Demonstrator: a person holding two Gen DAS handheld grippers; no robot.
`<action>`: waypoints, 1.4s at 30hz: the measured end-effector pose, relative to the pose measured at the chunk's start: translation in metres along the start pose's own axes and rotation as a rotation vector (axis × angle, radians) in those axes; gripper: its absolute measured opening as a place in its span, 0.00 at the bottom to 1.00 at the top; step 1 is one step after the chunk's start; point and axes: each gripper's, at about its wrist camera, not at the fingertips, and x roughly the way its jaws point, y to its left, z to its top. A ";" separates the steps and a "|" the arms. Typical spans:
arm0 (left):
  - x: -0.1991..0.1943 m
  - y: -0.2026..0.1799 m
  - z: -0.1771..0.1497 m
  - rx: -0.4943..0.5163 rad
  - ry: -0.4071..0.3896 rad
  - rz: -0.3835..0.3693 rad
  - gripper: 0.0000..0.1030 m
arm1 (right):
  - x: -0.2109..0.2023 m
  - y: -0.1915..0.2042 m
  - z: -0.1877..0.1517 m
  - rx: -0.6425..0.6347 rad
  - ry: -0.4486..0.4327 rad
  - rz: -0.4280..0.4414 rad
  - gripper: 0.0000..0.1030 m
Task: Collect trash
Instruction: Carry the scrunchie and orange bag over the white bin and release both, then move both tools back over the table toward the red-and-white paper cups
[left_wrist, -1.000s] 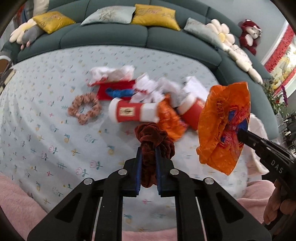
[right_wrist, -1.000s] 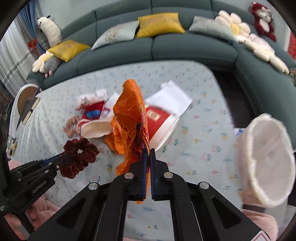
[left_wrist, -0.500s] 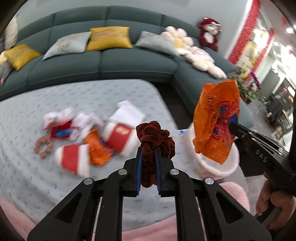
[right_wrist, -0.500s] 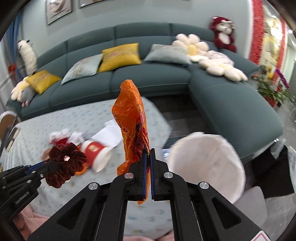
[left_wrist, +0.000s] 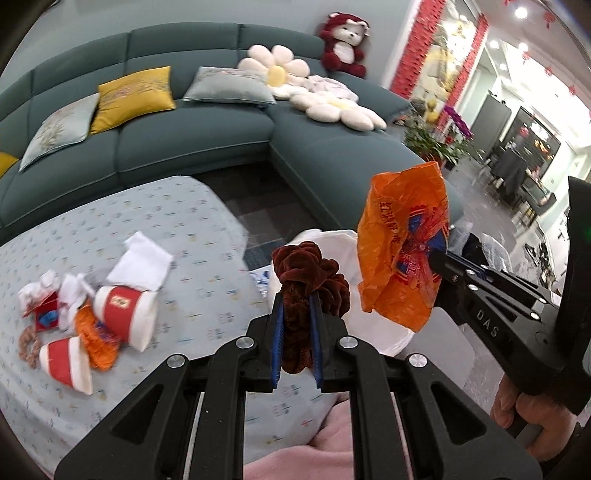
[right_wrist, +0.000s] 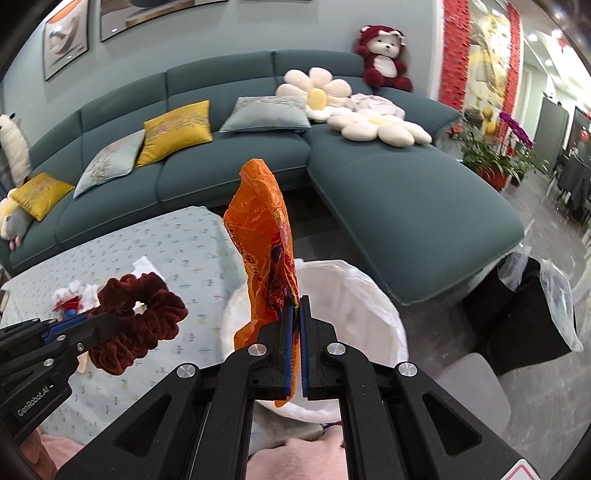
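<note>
My left gripper (left_wrist: 296, 314) is shut on a dark red velvet scrunchie (left_wrist: 314, 277), also seen in the right wrist view (right_wrist: 136, 325). My right gripper (right_wrist: 295, 306) is shut on an orange plastic wrapper (right_wrist: 262, 236), which also shows in the left wrist view (left_wrist: 402, 243). Both are held over or beside the white-lined bin (right_wrist: 362, 295), just right of the table. On the table lie two red-and-white paper cups (left_wrist: 125, 314), another orange wrapper (left_wrist: 96, 336), white tissues (left_wrist: 142, 262) and a pink scrunchie (left_wrist: 27, 339).
The table has a light blue patterned cloth (left_wrist: 166, 221). A teal corner sofa (right_wrist: 258, 155) with cushions runs behind and to the right. Dark bags (right_wrist: 524, 310) stand on the floor to the right of the bin.
Both grippers have swung right from over the trash pile to the bin, carrying the scrunchie and the orange wrapper. The pile now lies to the left.
</note>
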 end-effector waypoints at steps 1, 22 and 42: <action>0.005 -0.005 0.001 0.007 0.004 -0.006 0.12 | 0.002 -0.004 0.000 0.006 0.001 -0.004 0.03; 0.046 -0.028 0.014 0.000 0.025 -0.027 0.44 | 0.023 -0.033 0.002 0.060 -0.001 -0.046 0.34; -0.020 0.079 -0.015 -0.159 -0.049 0.171 0.60 | -0.005 0.069 0.004 -0.096 -0.035 0.028 0.57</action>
